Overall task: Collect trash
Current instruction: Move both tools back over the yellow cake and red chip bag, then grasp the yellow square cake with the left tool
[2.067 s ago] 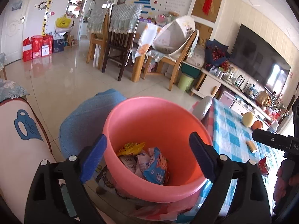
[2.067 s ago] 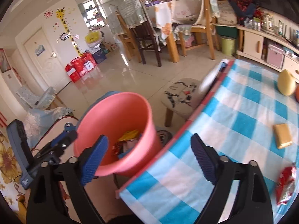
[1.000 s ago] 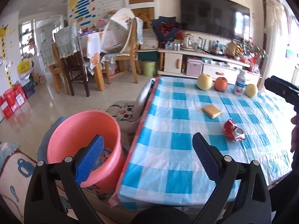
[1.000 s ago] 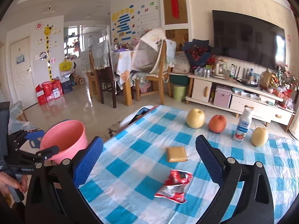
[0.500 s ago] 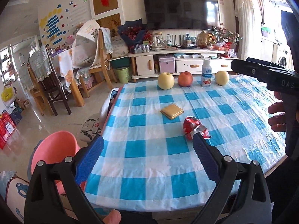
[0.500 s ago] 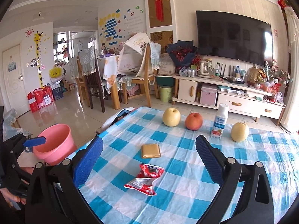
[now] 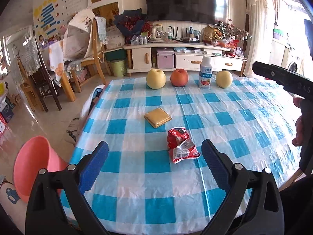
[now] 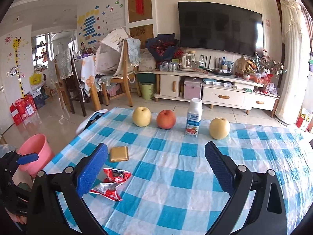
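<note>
Hovering left claw [image 7: 154, 154] agape | red wrapper [image 7: 182, 145] | bottle [image 7: 205, 72] print unreadable

Three fruits [image 8: 166, 119], milk bottle [image 8: 193, 120].

Bare tablecloth [image 7: 137, 178] fills the lower frame; red wrapper [image 7: 182, 145] and gold packet [image 7: 158, 117] sit centre.

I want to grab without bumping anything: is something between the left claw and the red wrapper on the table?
Nothing visible. The left claw is open, and only bare checked tablecloth lies before the red wrapper. The gold packet lies beyond it.
</note>
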`<state>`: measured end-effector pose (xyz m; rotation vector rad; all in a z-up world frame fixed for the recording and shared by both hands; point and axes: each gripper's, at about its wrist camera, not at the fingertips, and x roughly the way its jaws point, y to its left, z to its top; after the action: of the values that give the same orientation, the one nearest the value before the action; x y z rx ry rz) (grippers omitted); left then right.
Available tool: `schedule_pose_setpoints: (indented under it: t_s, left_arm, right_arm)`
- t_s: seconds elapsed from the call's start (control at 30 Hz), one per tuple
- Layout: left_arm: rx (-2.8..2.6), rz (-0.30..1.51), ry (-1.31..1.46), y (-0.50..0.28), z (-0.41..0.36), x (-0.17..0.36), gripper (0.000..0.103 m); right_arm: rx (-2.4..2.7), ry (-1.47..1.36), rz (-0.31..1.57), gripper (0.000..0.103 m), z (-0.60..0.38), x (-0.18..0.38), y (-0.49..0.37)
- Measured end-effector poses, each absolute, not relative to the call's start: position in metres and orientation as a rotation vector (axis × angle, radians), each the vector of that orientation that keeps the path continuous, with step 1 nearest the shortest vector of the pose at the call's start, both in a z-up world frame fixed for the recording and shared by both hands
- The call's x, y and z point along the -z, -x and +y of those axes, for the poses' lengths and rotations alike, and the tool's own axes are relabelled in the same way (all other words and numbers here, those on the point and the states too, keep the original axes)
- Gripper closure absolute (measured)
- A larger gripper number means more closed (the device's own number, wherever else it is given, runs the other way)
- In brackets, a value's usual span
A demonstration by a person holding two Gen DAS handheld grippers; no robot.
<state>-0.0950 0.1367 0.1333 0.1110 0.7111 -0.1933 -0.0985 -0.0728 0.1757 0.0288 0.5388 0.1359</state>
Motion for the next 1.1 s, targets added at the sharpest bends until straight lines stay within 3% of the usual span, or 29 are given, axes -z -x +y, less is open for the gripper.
schedule_pose_setpoints:
  t_s: [0.53, 0.9, 1.1]
  left_arm:
    - [0.088, 1.071, 0.149, -0.091, 0.102, -0.049, 0.007]
    - [-0.001, 1.187, 0.115, -0.142, 0.087, -0.014, 0.007]
    - [-0.025, 1.178, 0.069, -0.145, 0.087, -0.012, 0.014]
  right_arm:
    - [-0.096, -0.178, 0.798, 0.005, -0.12, -0.139, 0.071]
    - [-0.165, -0.118, 0.885, 0.005, -0.106, -0.12, 0.069]
    - [-0.197, -0.081, 0.916, 0.005, -0.094, -0.111, 0.065]
